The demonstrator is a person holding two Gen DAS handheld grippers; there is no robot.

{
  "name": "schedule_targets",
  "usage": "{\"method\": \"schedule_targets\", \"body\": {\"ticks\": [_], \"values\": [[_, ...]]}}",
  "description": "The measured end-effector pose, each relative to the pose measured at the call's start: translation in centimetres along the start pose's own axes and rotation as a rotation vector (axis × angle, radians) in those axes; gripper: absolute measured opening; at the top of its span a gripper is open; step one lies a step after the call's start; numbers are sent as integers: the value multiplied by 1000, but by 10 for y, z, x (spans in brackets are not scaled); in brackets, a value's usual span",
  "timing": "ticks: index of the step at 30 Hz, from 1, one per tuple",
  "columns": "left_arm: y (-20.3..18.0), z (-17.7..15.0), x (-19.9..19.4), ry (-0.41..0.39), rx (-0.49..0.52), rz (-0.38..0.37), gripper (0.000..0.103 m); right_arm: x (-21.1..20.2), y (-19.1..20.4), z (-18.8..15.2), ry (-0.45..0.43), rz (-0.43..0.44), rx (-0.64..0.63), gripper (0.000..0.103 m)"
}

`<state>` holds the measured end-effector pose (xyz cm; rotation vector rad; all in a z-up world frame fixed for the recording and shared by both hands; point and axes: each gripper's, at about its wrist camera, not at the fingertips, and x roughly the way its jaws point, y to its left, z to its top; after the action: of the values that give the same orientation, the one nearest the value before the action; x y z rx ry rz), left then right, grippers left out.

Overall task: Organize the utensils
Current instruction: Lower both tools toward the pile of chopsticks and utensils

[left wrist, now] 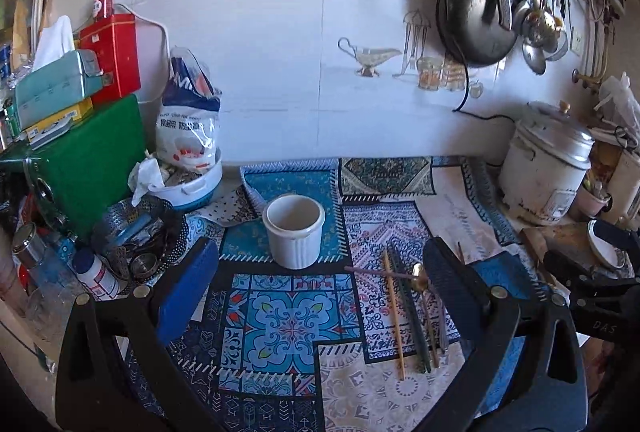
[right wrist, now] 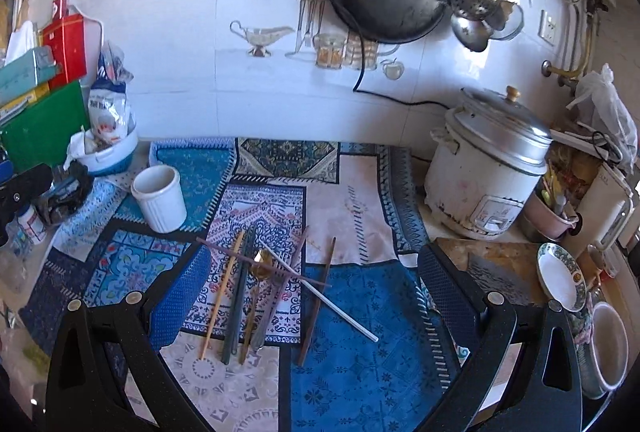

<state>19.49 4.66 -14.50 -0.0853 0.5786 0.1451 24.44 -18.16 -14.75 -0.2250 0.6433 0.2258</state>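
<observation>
Your left claw (left wrist: 320, 268) is open wide, its two fingers far apart, and nothing is between them. The left finger carries a blue pad (left wrist: 188, 288) and the right finger a dark textured pad (left wrist: 448, 280). It hangs above the table and points forward, tilted a little down. Your right claw (right wrist: 312, 276) is in the same pose: fingers spread wide, empty, above the table. In the left wrist view, part of the right claw's black body appears at the right edge, beside the left claw and apart from it.
</observation>
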Motion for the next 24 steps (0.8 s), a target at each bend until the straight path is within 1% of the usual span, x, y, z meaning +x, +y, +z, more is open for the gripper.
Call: {"method": "schedule_targets", "body": {"ticks": [3,8,11,13,14,15,17,19,20,22,24], "values": [[-3,-6,30,63,-4,-9,103,29,-3,2,51,66,-41,102],[-12,-12,79,163,-24,-10,103,80,-10,5,162,168,-62,100],[-22,-15,108,246,-20,-32,102,108,-15,7,229,211,-90,94],[-29,-16,122,268,-12,-21,102,123,-16,7,264,245,-114,84],[-32,-17,129,281,-6,-17,102,131,-16,8,289,279,-128,81],[-35,-18,136,298,-2,-16,99,139,-16,8,314,312,-141,74],[-38,-18,149,332,-5,-12,95,154,-14,8,366,370,-169,69],[-39,-19,159,367,-9,-3,90,169,-10,6,422,421,-198,54],[-39,-19,163,382,-12,0,90,178,-7,5,461,455,-208,51],[-38,-21,170,409,-18,13,88,192,-4,3,527,516,-216,39],[-37,-23,176,437,-23,20,85,206,3,1,582,547,-245,34]]}}
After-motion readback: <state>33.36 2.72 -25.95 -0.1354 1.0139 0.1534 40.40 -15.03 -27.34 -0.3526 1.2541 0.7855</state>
